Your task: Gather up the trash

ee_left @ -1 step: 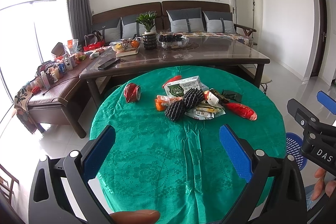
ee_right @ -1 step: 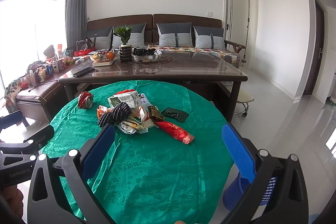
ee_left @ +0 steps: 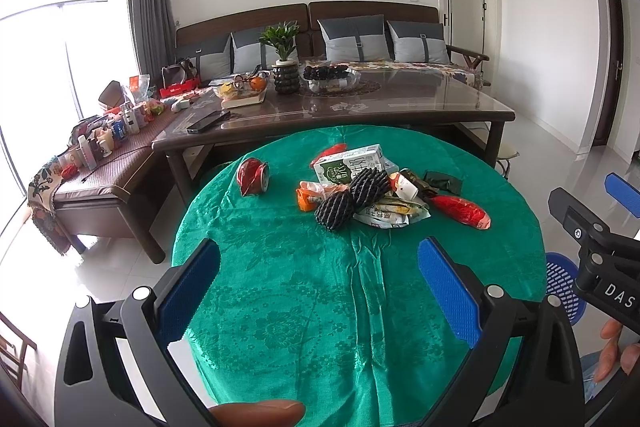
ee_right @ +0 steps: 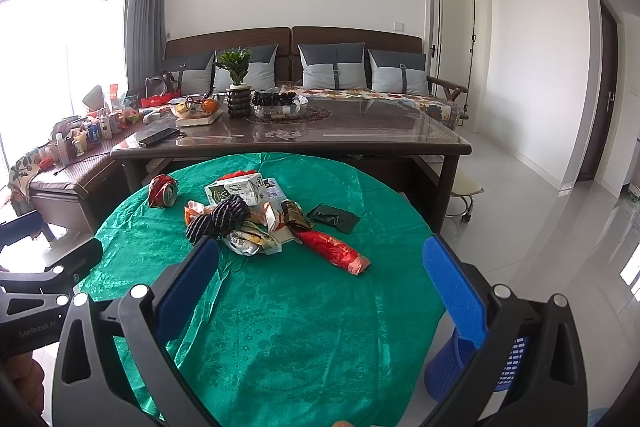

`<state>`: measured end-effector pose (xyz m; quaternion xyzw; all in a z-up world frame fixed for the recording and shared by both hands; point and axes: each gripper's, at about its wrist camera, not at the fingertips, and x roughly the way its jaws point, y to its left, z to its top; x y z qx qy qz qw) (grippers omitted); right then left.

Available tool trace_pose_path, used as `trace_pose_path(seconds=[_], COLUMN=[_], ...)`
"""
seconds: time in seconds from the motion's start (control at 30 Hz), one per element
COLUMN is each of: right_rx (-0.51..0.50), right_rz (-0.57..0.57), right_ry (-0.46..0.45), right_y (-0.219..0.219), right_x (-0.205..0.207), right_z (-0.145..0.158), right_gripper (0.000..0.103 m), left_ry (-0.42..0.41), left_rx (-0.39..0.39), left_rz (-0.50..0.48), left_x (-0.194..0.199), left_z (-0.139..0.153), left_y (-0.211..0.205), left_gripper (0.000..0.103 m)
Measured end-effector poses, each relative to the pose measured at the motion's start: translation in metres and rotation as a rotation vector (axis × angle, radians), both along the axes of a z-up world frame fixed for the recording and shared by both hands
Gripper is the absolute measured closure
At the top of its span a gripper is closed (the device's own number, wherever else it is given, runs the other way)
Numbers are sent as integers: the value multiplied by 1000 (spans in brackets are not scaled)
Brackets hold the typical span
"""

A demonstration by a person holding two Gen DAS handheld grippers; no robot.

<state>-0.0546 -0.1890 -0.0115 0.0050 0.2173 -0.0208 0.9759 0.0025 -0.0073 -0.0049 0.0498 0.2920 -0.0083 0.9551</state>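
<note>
Farthest left on the green-clothed surface (ee_left: 280,307): a crushed red can (ee_left: 253,176), lying on its side, apart from the rest. Next, toward the middle, a heap of trash: an orange wrapper (ee_left: 310,195), two black mesh sleeves (ee_left: 352,195) on top, a green-and-white carton (ee_left: 352,165) behind them, crumpled packets (ee_left: 392,213) in front. Then a long red wrapper (ee_right: 334,247), its long axis running from the heap outward toward the near right. Beyond it, a dark flat pouch (ee_right: 334,218), just beside the heap's right edge. Farthest right, off the surface and on the floor, a blue basket (ee_right: 460,367), probably the bin, though mostly hidden behind the right claw's finger.

Left claw (ee_left: 318,293): jaws spread wide, nothing between them, hovering over the near part of the surface, heap straight ahead and well apart. Right claw (ee_right: 320,291): likewise spread wide and empty, with the red wrapper ahead and nearer than anything else.

Judged from this: nothing collected yet. Red wrapper nearer the right claw, can nearer the left. Closing across the wrapper's short width looks likelier to hold than closing along its length.
</note>
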Motion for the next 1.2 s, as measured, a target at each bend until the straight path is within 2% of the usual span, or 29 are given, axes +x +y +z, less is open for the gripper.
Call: trace_pose_path(seconds=[0.33,0.53,1.2], right_rx=[4,8,22], right_rz=[-10,-8,14], right_ry=[14,29,110], right_y=[-5,-3,-8], right_x=[5,10,49], right_z=[-6,-11,-43], right_gripper=[5,5,5], left_ry=[23,31,150], left_rx=[-22,13,22], left_rz=[-4,-28,-52], left_x=[9,18,62], left_z=[-14,-25,-62], left_y=[7,6,-3], left_gripper=[5,5,5])
